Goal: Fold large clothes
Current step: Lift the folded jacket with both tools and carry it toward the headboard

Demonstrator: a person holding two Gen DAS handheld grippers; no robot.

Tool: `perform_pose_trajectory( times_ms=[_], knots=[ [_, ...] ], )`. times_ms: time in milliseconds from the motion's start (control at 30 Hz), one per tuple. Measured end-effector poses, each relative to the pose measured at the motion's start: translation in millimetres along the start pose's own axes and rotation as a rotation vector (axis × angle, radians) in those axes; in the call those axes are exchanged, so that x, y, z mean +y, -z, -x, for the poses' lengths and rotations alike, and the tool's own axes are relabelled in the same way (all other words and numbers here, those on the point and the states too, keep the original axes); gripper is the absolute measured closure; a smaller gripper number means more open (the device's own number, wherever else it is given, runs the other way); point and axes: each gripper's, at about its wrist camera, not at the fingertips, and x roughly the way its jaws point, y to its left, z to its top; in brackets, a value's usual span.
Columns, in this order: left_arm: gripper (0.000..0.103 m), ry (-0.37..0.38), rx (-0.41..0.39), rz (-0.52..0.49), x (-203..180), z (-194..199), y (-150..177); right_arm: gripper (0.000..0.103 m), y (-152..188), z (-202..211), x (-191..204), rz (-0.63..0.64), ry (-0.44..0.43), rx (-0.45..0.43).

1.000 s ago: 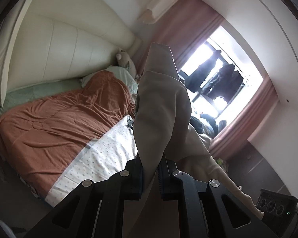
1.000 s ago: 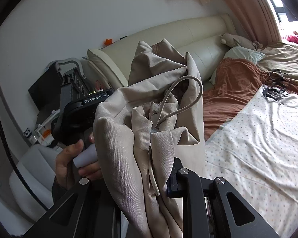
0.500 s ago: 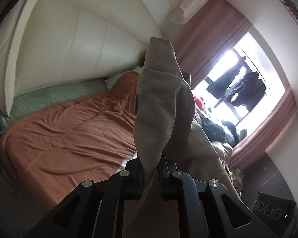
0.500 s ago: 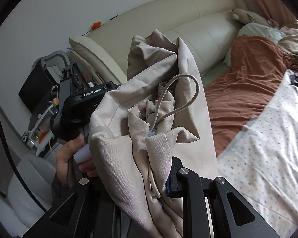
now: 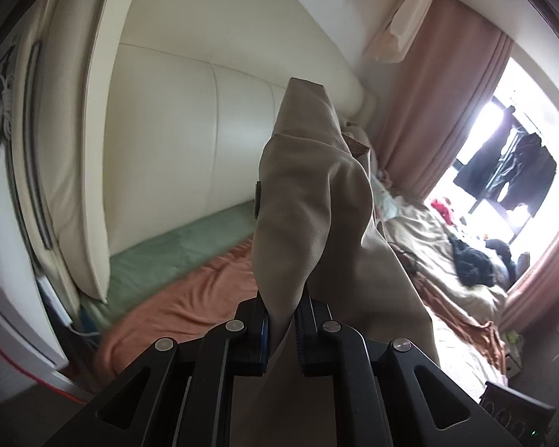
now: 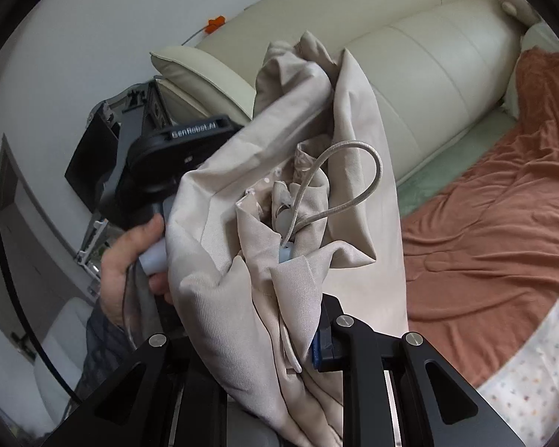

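Pinching a fold of the beige garment (image 5: 309,201), the left gripper (image 5: 281,329) has its jaws nearly shut, with the cloth rising from between the pads into a tall peak in front of the lens. The right gripper (image 6: 279,339) is clamped on a thicker bunch of the same garment (image 6: 279,223), its jaws a little wider apart and the left finger hidden behind the cloth. So the garment hangs in the air between both grippers, above the bed and not lying on it.

Only the right wrist view shows the garment's drawstring (image 6: 339,186), looping up out of the bunched waist, with a pale toggle at its base. That view also shows the left gripper's black body (image 6: 175,156) from outside and the person's hand (image 6: 130,264) around its handle, just beside the cloth.

Only the left wrist view takes in the far side of the room: a pink curtain (image 5: 439,104), a bright window (image 5: 503,164) with dark clothes hanging in it, and a heap of bedding and clothes (image 5: 462,260) on the bed.

Both views show the cream padded headboard (image 6: 439,59), the green sheet (image 5: 175,249) at its foot, and the rust-coloured blanket (image 6: 503,216). A spotted white cover (image 6: 533,372) appears at the right wrist view's lower right.
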Motion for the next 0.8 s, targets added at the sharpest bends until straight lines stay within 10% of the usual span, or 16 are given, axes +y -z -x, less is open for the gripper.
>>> perform_pose_trajectory(
  times_ms=[633,800],
  knots=[
    [0.093,-0.246,0.108,-0.041,3,-173,-11,0.083,-24,-30,-151,-0.171,0.114,0.038],
    [0.068,-0.314,0.138,-0.09,-3,-198,0,0.083,-16,-38,-205,-0.232,0.161,0.052]
  ],
)
